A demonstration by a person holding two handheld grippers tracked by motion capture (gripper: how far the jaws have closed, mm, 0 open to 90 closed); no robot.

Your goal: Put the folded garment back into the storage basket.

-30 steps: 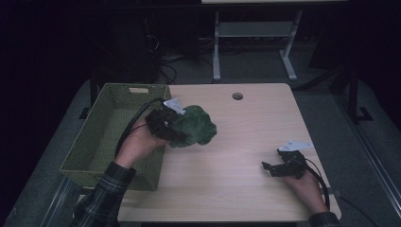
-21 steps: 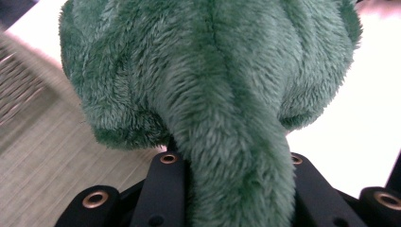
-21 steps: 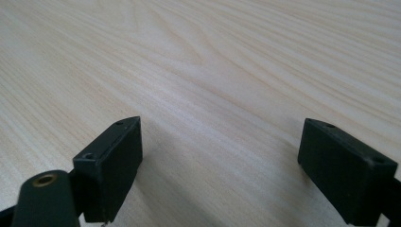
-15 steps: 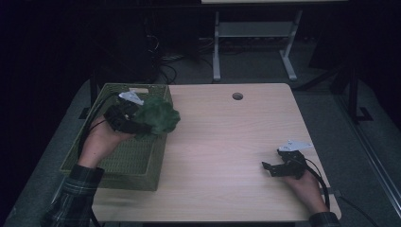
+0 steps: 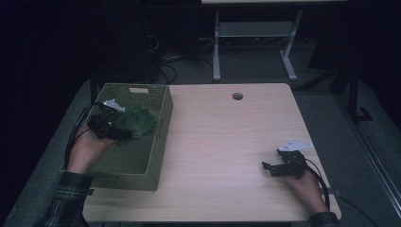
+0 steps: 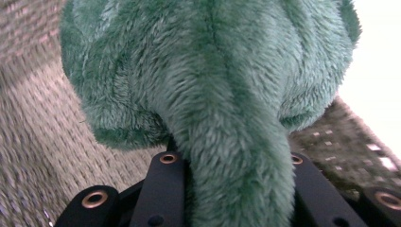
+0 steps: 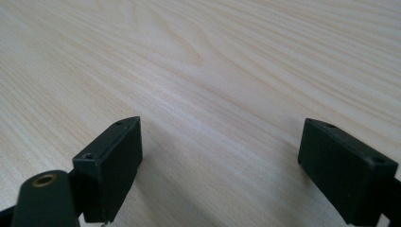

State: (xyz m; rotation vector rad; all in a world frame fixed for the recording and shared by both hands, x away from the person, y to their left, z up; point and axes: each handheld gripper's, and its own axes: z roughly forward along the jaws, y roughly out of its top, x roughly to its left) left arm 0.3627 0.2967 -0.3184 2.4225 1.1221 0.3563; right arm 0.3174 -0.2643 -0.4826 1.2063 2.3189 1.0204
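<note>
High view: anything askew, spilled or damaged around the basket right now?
Nothing stands out. The green woven basket sits squarely at the table's left edge, the green plush toy hangs over it in the left gripper, and the right gripper rests open on the wood.

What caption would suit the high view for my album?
Left gripper holds a green plush toy over a woven basket; right gripper rests open on the table.

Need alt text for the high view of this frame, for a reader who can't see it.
The left gripper holds a green plush toy over the inside of a woven green basket at the left edge of a wooden table. The right gripper rests on the table near its right front corner, jaws open and empty.
</note>
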